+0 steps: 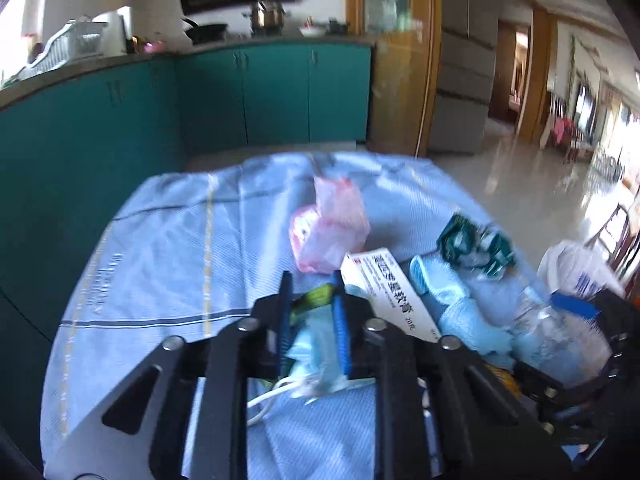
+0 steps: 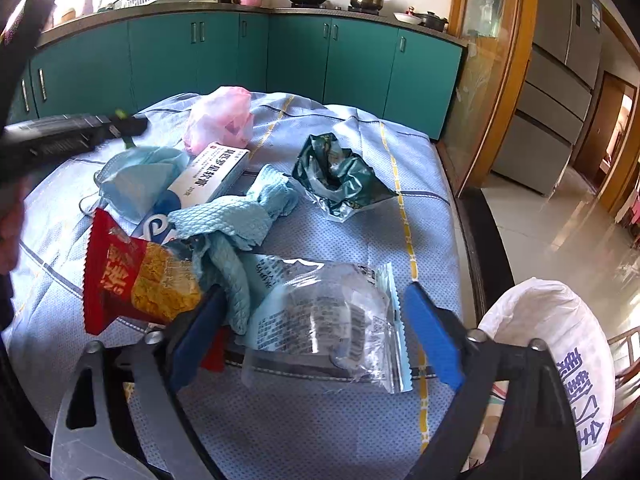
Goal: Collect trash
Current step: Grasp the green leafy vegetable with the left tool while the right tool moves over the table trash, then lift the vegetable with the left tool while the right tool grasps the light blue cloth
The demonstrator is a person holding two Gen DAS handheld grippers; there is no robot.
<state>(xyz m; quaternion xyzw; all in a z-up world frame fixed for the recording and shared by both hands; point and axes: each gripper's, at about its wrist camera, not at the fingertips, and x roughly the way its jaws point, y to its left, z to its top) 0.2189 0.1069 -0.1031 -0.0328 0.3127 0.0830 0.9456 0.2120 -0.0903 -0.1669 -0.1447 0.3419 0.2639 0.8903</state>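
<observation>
Trash lies on a table under a light blue cloth. My left gripper is nearly shut on a small green wrapper, just above a blue face mask. In the right wrist view the left gripper shows at the left with the green scrap in its tips. My right gripper is open, its blue fingers either side of a clear plastic wrapper. A red snack packet, a blue rag, a white medicine box, a pink plastic bag and a crumpled green bag lie around.
A white trash bag stands open off the table's right edge. Teal kitchen cabinets with pots on the counter run behind the table. A grey fridge and shiny floor are to the right.
</observation>
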